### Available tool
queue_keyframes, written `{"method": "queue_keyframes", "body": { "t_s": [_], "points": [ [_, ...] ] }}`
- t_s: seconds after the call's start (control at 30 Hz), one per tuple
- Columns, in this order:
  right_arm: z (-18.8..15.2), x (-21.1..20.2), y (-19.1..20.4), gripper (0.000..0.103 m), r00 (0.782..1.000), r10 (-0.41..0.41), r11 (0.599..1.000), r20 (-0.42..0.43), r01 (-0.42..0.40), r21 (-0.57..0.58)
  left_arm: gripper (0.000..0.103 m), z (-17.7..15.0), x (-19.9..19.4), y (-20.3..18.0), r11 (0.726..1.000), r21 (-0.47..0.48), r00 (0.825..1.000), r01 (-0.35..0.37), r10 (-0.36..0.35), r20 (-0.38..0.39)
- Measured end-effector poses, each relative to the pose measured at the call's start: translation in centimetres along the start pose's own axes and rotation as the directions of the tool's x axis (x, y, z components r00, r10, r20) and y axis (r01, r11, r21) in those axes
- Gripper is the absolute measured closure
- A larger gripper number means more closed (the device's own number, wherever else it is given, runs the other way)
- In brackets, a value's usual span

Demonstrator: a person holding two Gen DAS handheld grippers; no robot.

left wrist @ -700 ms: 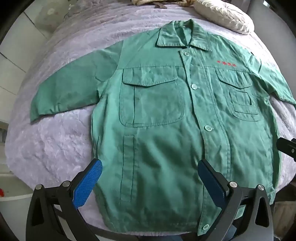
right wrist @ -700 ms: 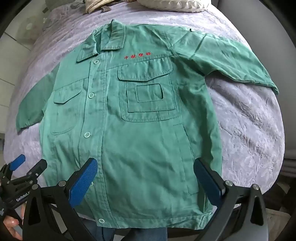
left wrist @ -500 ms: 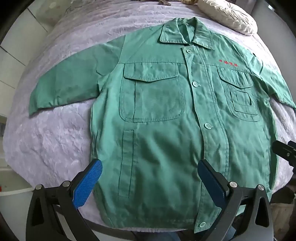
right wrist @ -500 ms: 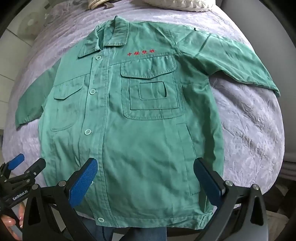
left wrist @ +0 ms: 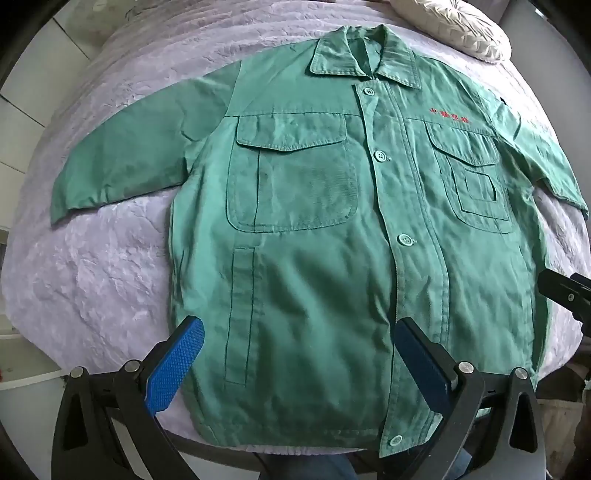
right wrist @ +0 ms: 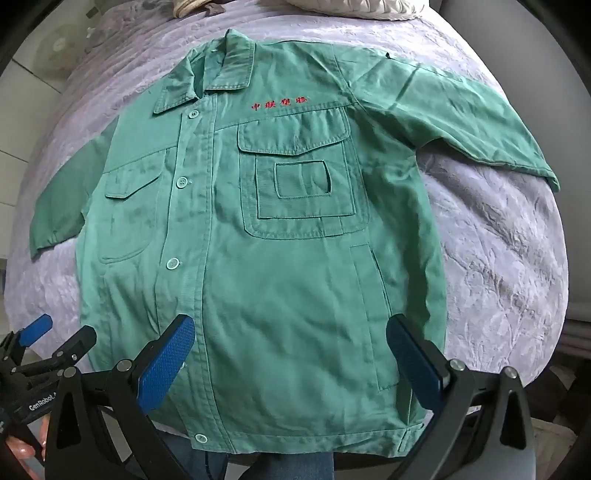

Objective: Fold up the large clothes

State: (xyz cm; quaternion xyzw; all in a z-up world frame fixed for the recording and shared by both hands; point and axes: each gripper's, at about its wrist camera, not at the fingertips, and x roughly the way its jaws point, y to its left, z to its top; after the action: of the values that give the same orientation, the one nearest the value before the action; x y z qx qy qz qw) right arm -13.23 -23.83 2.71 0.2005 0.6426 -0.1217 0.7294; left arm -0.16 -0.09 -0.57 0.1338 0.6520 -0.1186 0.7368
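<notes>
Both tools, left (left wrist: 297, 360) and right (right wrist: 290, 356), gape empty above jacket (left wrist: 332, 258) hem; bedspread (left wrist: 103, 280) bare either side.

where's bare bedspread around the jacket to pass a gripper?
Bare bedspread lies below the left-view sleeve, beside the jacket body; another patch under the other sleeve. Crowded by the collar: pillow.

We see the work jacket (left wrist: 314, 266) lying flat on the bedspread (left wrist: 103, 280), collar toward the far pillow (left wrist: 465, 26), sleeves spread to either side.
</notes>
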Motion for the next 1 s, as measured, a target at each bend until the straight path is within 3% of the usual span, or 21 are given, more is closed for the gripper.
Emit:
{"method": "queue_keyframes", "body": {
  "t_s": [1.0],
  "points": [
    [0.08, -0.17, 0.50, 0.000, 1.000, -0.005, 1.000, -0.004, 0.005, -0.005, 0.000, -0.48, -0.14, 0.51, 1.000, -0.003, 1.000, -0.001, 0.001, 0.007]
  ]
}}
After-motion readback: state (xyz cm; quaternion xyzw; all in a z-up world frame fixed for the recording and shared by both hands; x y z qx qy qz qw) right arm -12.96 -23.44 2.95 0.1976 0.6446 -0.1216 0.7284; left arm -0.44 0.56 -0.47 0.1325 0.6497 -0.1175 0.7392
